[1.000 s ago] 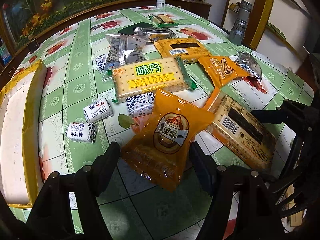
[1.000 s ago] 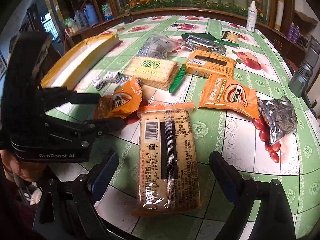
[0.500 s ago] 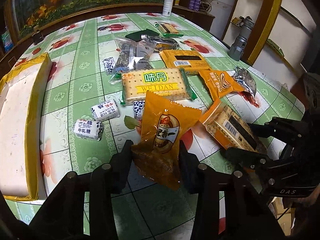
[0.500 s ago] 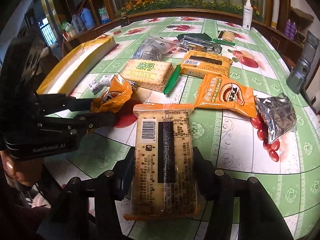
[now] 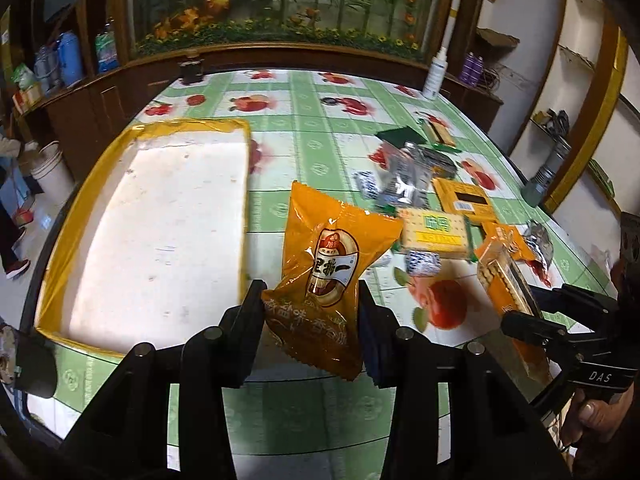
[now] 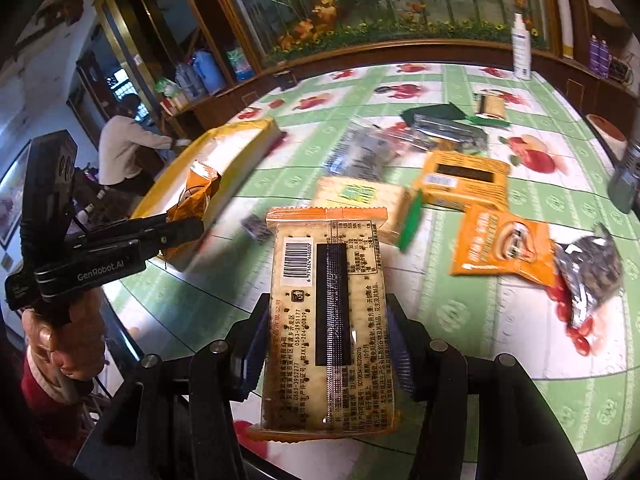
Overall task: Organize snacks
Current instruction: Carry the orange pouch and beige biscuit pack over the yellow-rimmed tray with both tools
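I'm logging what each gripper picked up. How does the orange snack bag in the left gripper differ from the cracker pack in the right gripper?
The orange snack bag is opaque and puffy; the cracker pack is clear, flat and rectangular. The bag shows its front logo; the pack shows its barcode. Both are clamped at the sides, by the left gripper and the right gripper, and held up off the table.

Tray (image 5: 60,248) left on table (image 5: 320,152), loose snacks (image 5: 434,228) scattered right
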Demonstrator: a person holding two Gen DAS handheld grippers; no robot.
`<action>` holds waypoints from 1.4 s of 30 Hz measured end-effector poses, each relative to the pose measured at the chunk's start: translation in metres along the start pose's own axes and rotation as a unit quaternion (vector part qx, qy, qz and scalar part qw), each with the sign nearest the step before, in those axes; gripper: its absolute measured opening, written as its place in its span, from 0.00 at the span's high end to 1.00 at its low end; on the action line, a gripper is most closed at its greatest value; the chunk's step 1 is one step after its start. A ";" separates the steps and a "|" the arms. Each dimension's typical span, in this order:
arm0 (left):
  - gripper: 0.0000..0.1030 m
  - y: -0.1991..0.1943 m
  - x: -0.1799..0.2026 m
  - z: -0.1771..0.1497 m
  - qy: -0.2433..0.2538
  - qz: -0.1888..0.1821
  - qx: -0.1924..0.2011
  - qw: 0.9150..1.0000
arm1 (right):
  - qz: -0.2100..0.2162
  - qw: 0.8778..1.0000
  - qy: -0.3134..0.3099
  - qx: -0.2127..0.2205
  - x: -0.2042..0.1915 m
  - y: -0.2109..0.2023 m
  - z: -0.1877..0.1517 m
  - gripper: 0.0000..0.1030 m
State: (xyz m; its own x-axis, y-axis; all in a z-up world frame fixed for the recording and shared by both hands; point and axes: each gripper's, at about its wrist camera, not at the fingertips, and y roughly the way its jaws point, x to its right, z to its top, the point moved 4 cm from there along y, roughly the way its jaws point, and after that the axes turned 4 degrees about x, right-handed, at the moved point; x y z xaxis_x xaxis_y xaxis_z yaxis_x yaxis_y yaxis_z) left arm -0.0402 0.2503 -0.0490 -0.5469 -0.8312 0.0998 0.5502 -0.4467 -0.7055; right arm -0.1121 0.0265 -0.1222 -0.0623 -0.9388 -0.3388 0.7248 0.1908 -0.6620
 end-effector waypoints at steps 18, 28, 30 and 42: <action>0.61 -0.003 -0.103 -0.001 -0.101 0.067 0.009 0.993 | 0.110 0.992 -0.067 0.002 -0.113 0.057 0.060 0.47; 0.60 0.017 -0.128 0.009 -0.122 0.075 -0.006 0.990 | 0.150 0.986 -0.066 -0.011 -0.158 0.132 0.108 0.48; 0.60 0.024 -0.131 0.011 -0.121 0.077 -0.014 0.990 | 0.145 0.987 -0.070 -0.018 -0.164 0.150 0.116 0.48; 0.56 0.059 -0.152 -0.011 -0.149 0.094 -0.081 0.981 | 0.107 0.985 -0.101 -0.085 -0.171 0.237 0.106 0.47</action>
State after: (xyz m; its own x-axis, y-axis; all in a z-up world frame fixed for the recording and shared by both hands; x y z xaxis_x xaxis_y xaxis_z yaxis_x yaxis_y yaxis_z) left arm 0.0684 0.3539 -0.1140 -0.2243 -0.9643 0.1409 0.5034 -0.2384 -0.8305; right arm 0.1437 0.2020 -0.1501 0.2299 -0.9066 -0.3540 0.5802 0.4197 -0.6980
